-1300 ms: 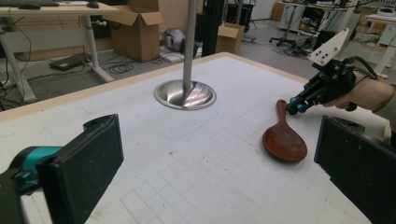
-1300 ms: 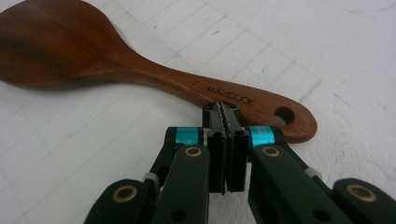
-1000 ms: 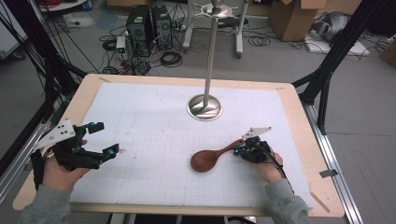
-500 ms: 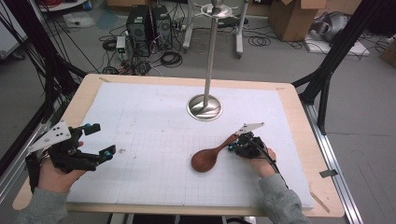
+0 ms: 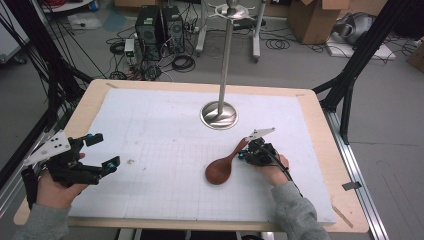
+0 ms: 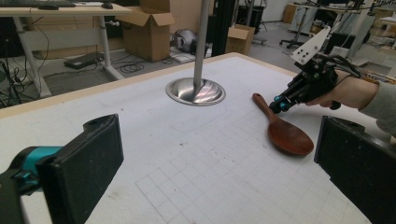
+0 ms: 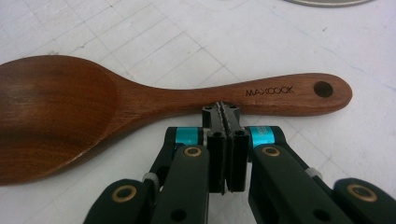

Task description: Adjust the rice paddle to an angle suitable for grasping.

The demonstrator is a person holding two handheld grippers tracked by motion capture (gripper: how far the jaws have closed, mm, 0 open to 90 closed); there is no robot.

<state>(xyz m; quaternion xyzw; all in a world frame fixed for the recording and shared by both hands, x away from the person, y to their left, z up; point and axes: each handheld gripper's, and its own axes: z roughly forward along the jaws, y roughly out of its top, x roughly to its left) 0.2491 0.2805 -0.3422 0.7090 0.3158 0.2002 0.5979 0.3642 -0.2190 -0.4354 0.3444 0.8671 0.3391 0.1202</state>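
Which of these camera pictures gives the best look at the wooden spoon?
The right gripper view: the wooden spoon lies close up, with its grain, the MAXCOOK lettering and the hole in its handle clear. The high view shows it whole but small, on the white mat. The left gripper view shows it farther off, at a slant.

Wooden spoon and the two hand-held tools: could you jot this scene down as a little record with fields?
spoon: wooden spoon lying flat on the white mat, bowl toward the person
right tool: right tool shut, tips against the spoon handle's edge, not around it
left tool: left tool open, nothing between its jaws, away from the spoon
stand: metal stand upright behind the spoon
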